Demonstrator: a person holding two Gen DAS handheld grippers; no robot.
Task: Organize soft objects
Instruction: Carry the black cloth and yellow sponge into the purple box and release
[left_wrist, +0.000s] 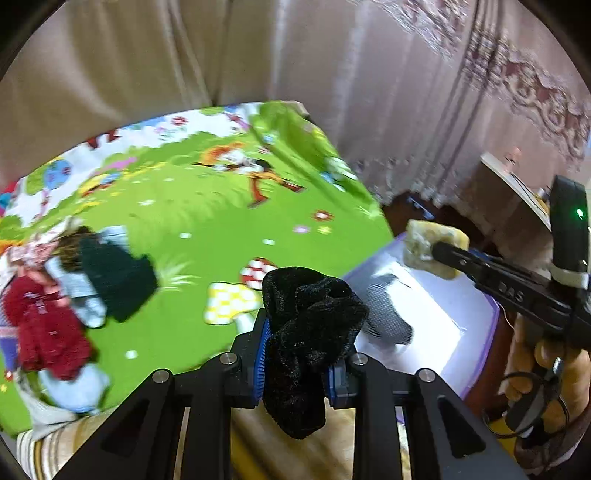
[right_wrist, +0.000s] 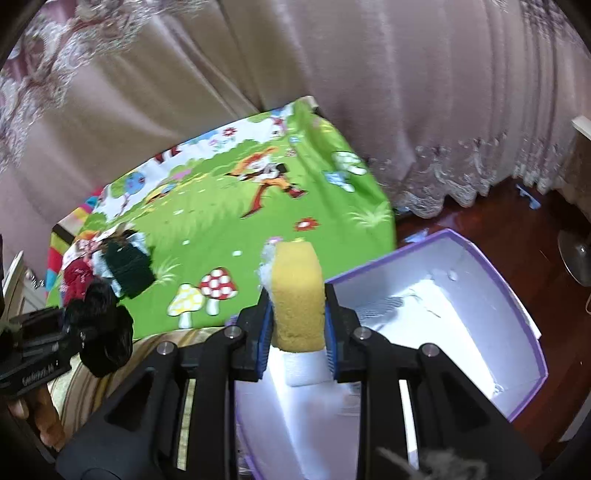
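Observation:
My left gripper (left_wrist: 297, 354) is shut on a black velvety cloth (left_wrist: 306, 332) that bunches above its blue pads and hangs below them. My right gripper (right_wrist: 297, 332) is shut on a yellow sponge (right_wrist: 297, 291) with a white underside, held upright over the near wall of a purple-rimmed white box (right_wrist: 517, 295). In the left wrist view the sponge (left_wrist: 428, 243) and right gripper (left_wrist: 443, 251) hang over the box (left_wrist: 476, 339), which holds a grey mesh item (left_wrist: 388, 314). The right wrist view shows the left gripper (right_wrist: 85, 332) with the black cloth (right_wrist: 103, 332) at lower left.
A green cartoon play mat (left_wrist: 207, 206) covers the surface. A pile of soft items, red (left_wrist: 44, 328), dark green (left_wrist: 118, 277) and pale blue, lies at its left. Pinkish curtains (right_wrist: 369, 92) hang behind. Dark wood floor (right_wrist: 498, 210) and a fan base lie right of the box.

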